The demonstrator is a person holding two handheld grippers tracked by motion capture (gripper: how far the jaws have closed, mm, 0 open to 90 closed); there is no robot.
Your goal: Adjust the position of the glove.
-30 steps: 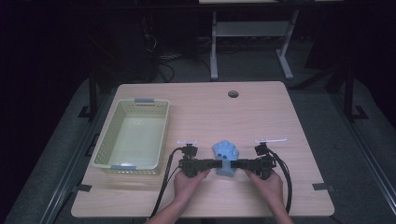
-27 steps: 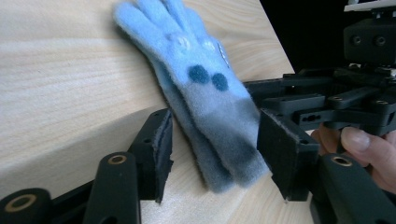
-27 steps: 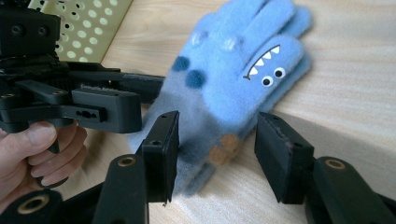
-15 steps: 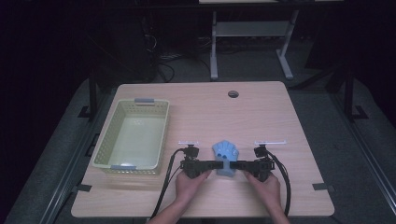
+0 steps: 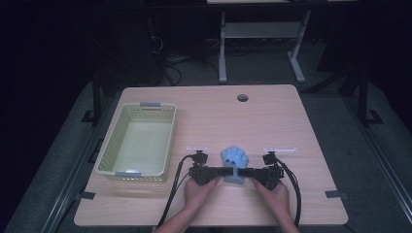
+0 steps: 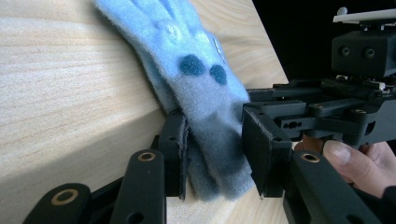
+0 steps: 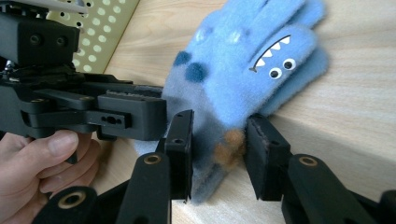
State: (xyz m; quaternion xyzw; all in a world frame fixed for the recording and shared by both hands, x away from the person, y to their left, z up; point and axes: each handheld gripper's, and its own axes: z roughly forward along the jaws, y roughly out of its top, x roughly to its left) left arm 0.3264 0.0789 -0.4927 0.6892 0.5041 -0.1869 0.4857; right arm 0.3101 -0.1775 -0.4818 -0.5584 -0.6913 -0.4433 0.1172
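A fuzzy blue glove point(image 5: 235, 156) with a toothy monster face lies flat on the table near the front edge, its fingers pointing away from the person. My left gripper point(image 5: 228, 172) comes at its cuff from the left and my right gripper point(image 5: 243, 173) from the right, tips almost meeting. In the left gripper view the cuff of the glove point(image 6: 196, 70) fills the gap of the left gripper point(image 6: 215, 140). In the right gripper view the right gripper point(image 7: 217, 140) squeezes the glove point(image 7: 243, 60) at its cuff. Both pairs of jaws have just been closing onto it.
A pale yellow-green perforated basket point(image 5: 170, 141) stands on the left of the wooden table point(image 5: 272, 121). Two white strips point(image 5: 197, 148) point(image 5: 279, 150) lie just behind the grippers. A cable hole point(image 5: 242, 97) sits near the far edge. Cables trail off the front.
Both hands and the glove lie where they were. Seen from above, nothing else has visibly shifted.
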